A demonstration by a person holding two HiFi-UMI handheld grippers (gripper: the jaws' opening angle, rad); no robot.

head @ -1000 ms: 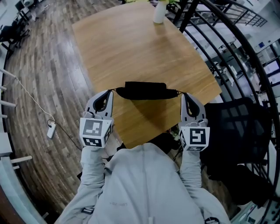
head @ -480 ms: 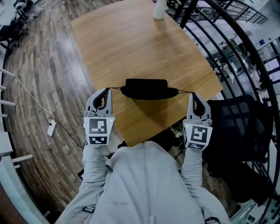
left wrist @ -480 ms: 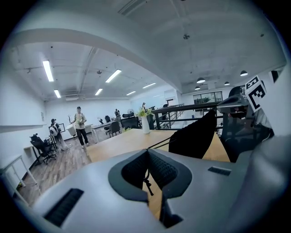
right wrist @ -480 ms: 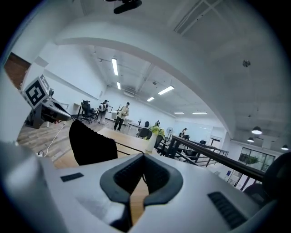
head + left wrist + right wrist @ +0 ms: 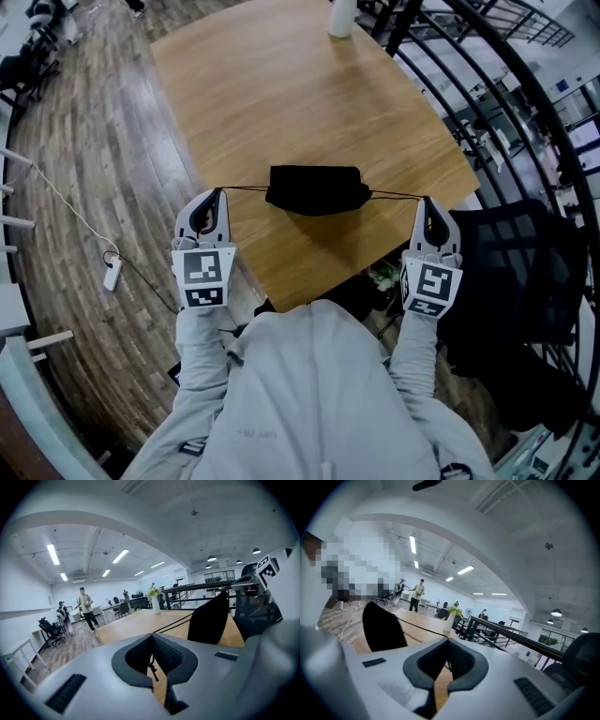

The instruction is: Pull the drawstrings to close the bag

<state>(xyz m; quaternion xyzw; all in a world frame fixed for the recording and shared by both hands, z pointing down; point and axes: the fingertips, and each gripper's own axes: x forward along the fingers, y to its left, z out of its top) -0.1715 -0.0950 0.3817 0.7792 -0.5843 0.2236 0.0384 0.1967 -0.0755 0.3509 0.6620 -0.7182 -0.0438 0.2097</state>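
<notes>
Wood-plank floor [image 5: 84, 141] surrounds the wooden counter [image 5: 281, 94]. Nearest, by the counter's near edge, the left claw [image 5: 218, 193] is clenched on the left drawstring [image 5: 246, 188] and the right claw [image 5: 427, 201] on the right drawstring [image 5: 394, 195]. Both cords run taut to the black bag [image 5: 316, 189] between them, over the counter's near part. A black chair [image 5: 511, 272] stands beside the right claw. Farther off, a white vase [image 5: 342, 19] stands at the far edge, with a dark railing [image 5: 469, 84] along the right.
</notes>
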